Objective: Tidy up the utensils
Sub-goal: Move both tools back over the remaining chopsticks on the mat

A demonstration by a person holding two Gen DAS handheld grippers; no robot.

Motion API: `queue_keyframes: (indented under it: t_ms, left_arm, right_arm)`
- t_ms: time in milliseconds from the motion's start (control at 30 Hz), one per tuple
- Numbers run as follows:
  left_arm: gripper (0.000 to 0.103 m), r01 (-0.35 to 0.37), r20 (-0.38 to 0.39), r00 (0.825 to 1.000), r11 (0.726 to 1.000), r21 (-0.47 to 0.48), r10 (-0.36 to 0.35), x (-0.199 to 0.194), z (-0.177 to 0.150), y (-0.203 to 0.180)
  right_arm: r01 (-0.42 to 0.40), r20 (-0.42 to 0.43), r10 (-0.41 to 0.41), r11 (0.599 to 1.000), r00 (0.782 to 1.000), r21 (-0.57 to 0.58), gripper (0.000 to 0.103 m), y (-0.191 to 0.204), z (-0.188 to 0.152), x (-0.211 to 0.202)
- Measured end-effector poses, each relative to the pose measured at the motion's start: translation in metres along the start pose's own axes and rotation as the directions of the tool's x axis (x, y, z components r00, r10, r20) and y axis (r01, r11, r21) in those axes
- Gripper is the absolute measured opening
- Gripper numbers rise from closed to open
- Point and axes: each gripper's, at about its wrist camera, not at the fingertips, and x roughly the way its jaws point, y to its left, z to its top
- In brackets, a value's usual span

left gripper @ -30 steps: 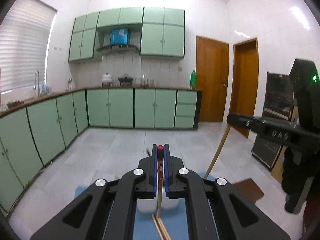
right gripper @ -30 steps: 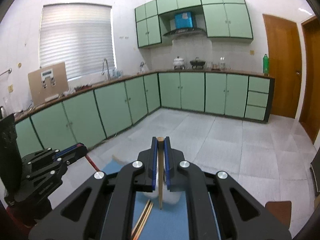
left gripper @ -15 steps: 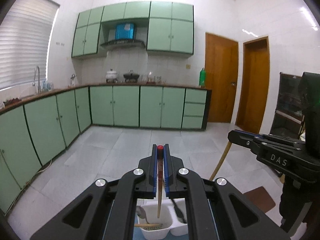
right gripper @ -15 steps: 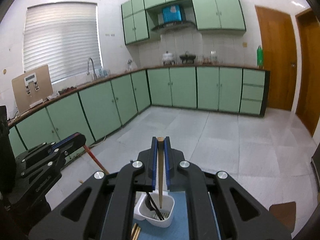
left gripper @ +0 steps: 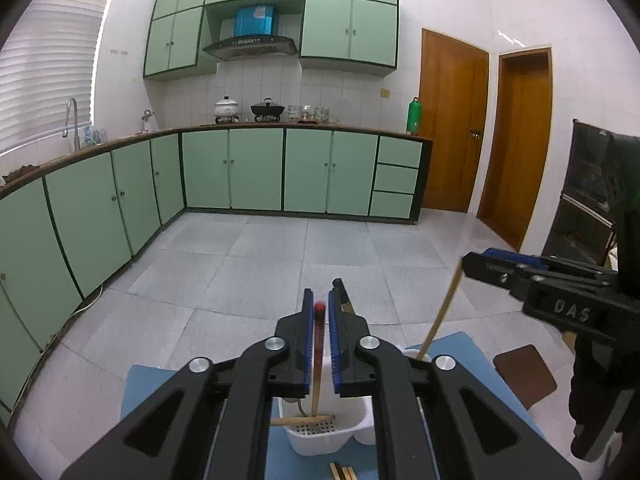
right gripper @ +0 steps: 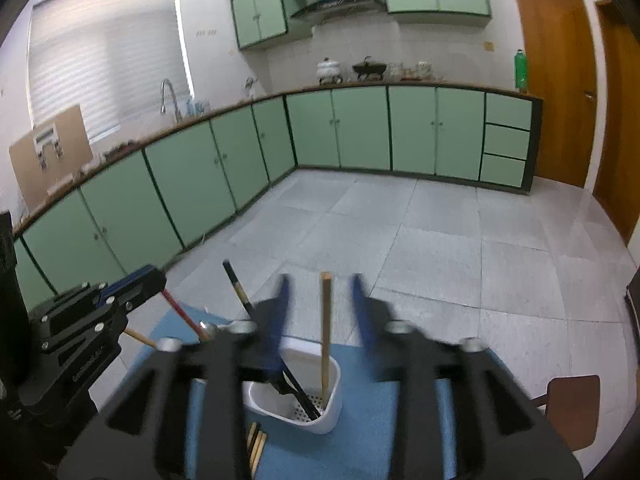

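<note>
Green-cabinet kitchen; blue mat (left gripper: 472, 354) underfoot.

Left view: left gripper (left gripper: 319, 340) pinches the red-topped chopstick (left gripper: 317, 360), tip inside the white caddy (left gripper: 320, 438).

Right view: right gripper (right gripper: 318, 312) spread wide, blurred; one pale chopstick (right gripper: 326, 332) stands free in the caddy, two dark ones lean beside it. Three more lie left of it.

Light, stiff, slick: grip mid-shaft.
</note>
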Motion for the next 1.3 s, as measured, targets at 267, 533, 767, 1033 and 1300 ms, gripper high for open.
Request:
queue_keyframes:
  t_ms: [267, 533, 767, 1033, 1300]
  left_arm:
    - [0.053, -0.022, 0.107, 0.994, 1.0, 0.008, 0.021, -0.075, -0.001, -0.005]
    - [0.072, -0.019, 0.04, 0.999, 0.999, -0.048, 0.021, -0.119, -0.072, -0.003]
    - [0.072, -0.06, -0.095, 0.994, 0.998, -0.035, 0.056, -0.128, -0.153, -0.003]
    - [0.072, -0.098, -0.205, 0.975, 0.993, -0.062, 0.084, -0.126, -0.218, -0.001]
    - [0.072, -0.109, -0.29, 0.953, 0.993, -0.055, 0.088, -0.125, -0.252, -0.001]
  right_arm:
    - [0.027, 0.112, -0.027, 1.0, 0.993, -0.007, 0.08, -0.006, -0.019, -0.076]
    - [0.021, 0.073, -0.023, 0.999, 0.997, 0.025, 0.09, -0.004, -0.112, -0.123]
    - [0.055, -0.022, -0.054, 0.998, 0.998, 0.032, 0.09, 0.012, -0.196, -0.13]
    - [0.066, -0.132, -0.061, 0.997, 0.989, 0.038, 0.09, 0.036, -0.256, -0.118]
    - [0.056, -0.205, -0.051, 0.998, 0.977, 0.02, 0.09, 0.057, -0.287, -0.107]
